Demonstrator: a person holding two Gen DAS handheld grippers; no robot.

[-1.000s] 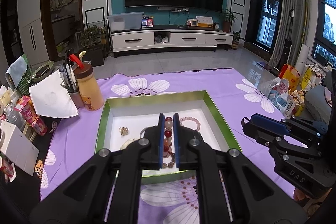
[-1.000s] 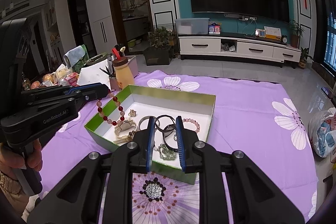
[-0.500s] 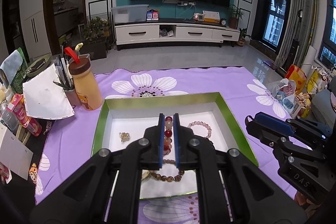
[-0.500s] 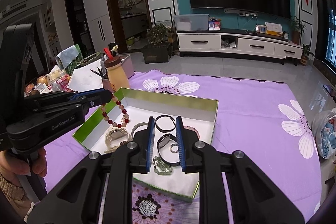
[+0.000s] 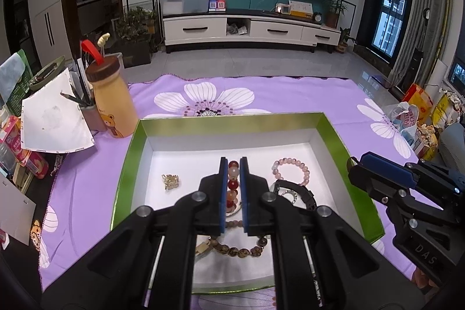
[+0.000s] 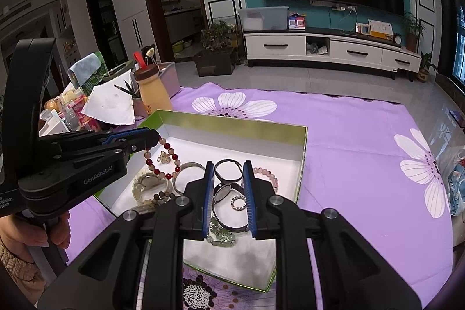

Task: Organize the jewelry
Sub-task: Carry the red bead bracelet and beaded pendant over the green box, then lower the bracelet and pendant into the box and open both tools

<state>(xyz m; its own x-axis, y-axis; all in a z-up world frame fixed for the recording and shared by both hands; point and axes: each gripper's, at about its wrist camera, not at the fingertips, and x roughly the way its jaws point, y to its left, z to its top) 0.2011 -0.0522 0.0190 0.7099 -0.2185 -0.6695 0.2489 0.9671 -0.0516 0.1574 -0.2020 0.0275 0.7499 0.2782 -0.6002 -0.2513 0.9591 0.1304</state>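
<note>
Here, over a purple flowered tablecloth (image 6: 348, 130), the left gripper (image 5: 233, 164) hangs above a green-rimmed gift box (image 5: 221, 118) with its blue pads pinched narrow on a red-and-pink bead bracelet (image 6: 162, 161), the loop dangling free over the box's white floor. The right gripper (image 6: 228, 193) hovers beside it with nothing between its jaws, which stand partly apart above a black bangle (image 6: 228, 170) and a small beaded ring (image 6: 239, 202). The risks, as I judge them, lie in the crowding below: a pink bead bracelet (image 5: 290, 171), a brown bead bracelet (image 5: 241, 250), a silver bangle (image 6: 187, 175), a cream bracelet (image 6: 148, 186), a gold charm (image 5: 170, 181) and a jade piece (image 6: 221, 236) lie close together, some touching. Let go here, the hanging strand would likely drop across the silver bangle or the cream bracelet and tangle rather than sit apart. The grip looks to catch only a few round beads, so a jolt could let them slip out early. And were the right gripper to come down as it stands, its fingers might trap the black bangle and the beaded ring together. A yellow bear bottle (image 5: 112, 103) stands just beside the box's far left corner, near enough for a wide swing to knock.
</note>
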